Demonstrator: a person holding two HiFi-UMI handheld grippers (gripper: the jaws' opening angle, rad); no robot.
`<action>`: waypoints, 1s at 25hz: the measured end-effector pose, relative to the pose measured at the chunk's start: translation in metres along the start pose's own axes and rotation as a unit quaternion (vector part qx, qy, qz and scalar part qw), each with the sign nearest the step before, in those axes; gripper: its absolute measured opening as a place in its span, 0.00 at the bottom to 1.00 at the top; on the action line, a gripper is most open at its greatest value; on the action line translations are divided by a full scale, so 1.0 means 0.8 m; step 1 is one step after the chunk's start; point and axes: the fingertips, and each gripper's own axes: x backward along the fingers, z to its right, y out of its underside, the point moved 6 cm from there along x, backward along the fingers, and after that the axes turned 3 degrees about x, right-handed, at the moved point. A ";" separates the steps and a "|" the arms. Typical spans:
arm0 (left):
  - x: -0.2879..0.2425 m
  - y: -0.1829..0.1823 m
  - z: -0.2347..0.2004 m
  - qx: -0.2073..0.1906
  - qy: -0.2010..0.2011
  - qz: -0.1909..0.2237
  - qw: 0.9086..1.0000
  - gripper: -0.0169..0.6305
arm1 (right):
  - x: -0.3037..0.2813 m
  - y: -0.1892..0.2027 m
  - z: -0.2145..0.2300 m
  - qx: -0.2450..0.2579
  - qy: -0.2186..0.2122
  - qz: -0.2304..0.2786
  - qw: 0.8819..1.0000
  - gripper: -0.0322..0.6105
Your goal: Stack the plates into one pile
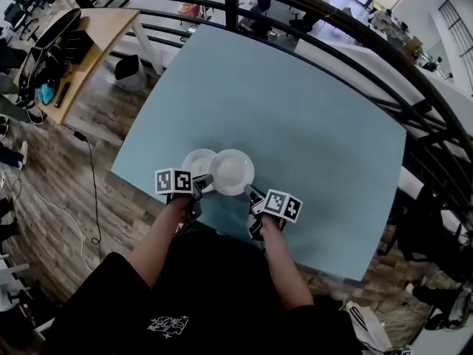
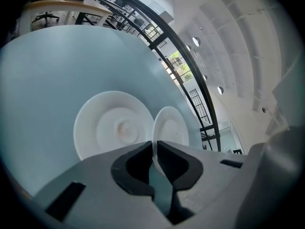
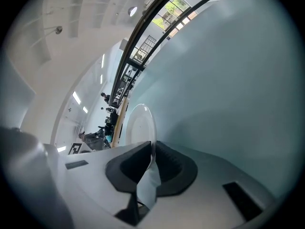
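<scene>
Left gripper (image 1: 201,181) and right gripper (image 1: 253,193) each have jaws pinched shut on the rim of one plate (image 1: 232,171), held partly over the other plate (image 1: 194,163) near the table's (image 1: 295,109) near edge, and an uneven pull could let that thin rim slip and land it off-centre.

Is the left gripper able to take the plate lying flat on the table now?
Probably not yet: the left gripper is shut on the other plate, at its rim. The flat plate lies near, and nothing else blocks it.
</scene>
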 end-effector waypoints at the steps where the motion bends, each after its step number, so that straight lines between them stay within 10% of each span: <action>1: 0.005 0.000 -0.006 0.003 -0.003 0.003 1.000 0.08 | -0.005 0.003 -0.004 0.005 0.001 -0.006 1.000 0.10; 25: 0.068 -0.025 -0.094 0.021 -0.046 -0.014 0.999 0.09 | -0.099 0.035 -0.060 0.052 0.027 -0.080 0.995 0.11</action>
